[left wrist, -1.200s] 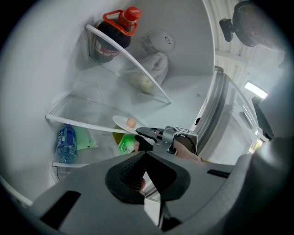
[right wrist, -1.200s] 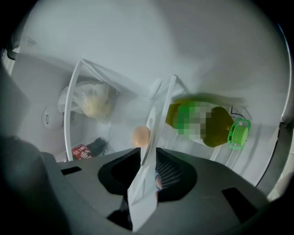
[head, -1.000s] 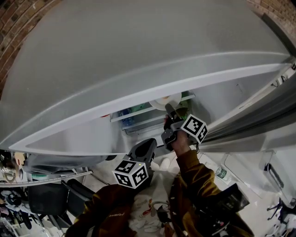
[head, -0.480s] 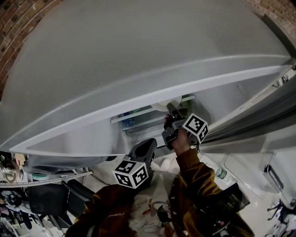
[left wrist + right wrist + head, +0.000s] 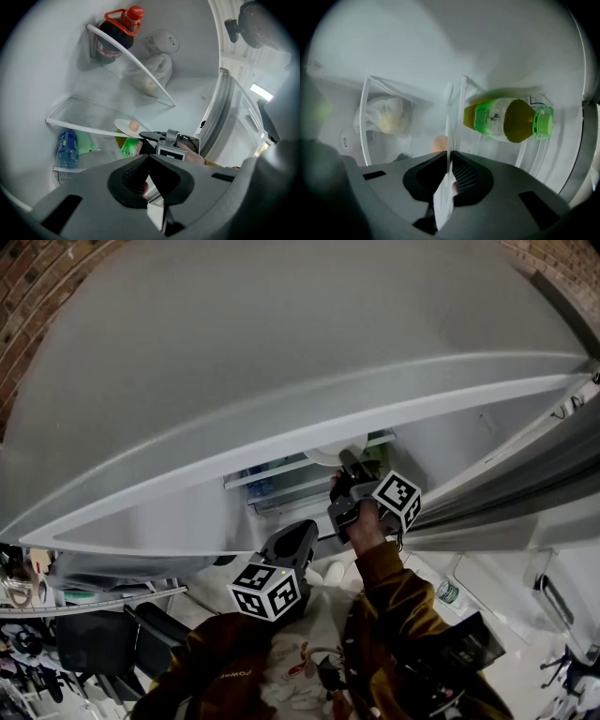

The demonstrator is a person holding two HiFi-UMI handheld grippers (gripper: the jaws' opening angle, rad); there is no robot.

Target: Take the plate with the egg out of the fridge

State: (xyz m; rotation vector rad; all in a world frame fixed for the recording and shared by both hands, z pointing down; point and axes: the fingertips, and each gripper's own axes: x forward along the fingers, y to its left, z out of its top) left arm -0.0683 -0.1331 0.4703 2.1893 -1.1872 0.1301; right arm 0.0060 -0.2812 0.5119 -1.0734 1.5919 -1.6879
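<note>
The right gripper [image 5: 449, 153] has its jaws closed on the rim of the plate [image 5: 443, 201], which shows edge-on between them as a thin white line. The plate is flat, round and white, and it carries one egg [image 5: 439, 143], pale brown and smooth. In the left gripper view the plate sits at the front edge of the middle glass shelf [image 5: 84, 112], inside the fridge [image 5: 281, 381], with the egg near its centre. A hand [image 5: 361, 526] holds this gripper at the opening of the fridge.

The left gripper [image 5: 149, 159] is lower, outside the fridge. Its jaws are pressed together and nothing is between them.

Three bottles are visible in the fridge. One clear bottle with a green cap and green label [image 5: 506, 119] lies on its side just beside the plate, with yellow-brown liquid in it. One blue bottle [image 5: 68, 147] stands under the middle shelf, next to a green packet [image 5: 86, 143]. One dark bottle with a red cap [image 5: 112, 35] is on the upper shelf [image 5: 140, 70]. Near it lies one crumpled transparent bag [image 5: 150, 77] with something pale inside, and one clear container [image 5: 161, 42] is behind it.
</note>
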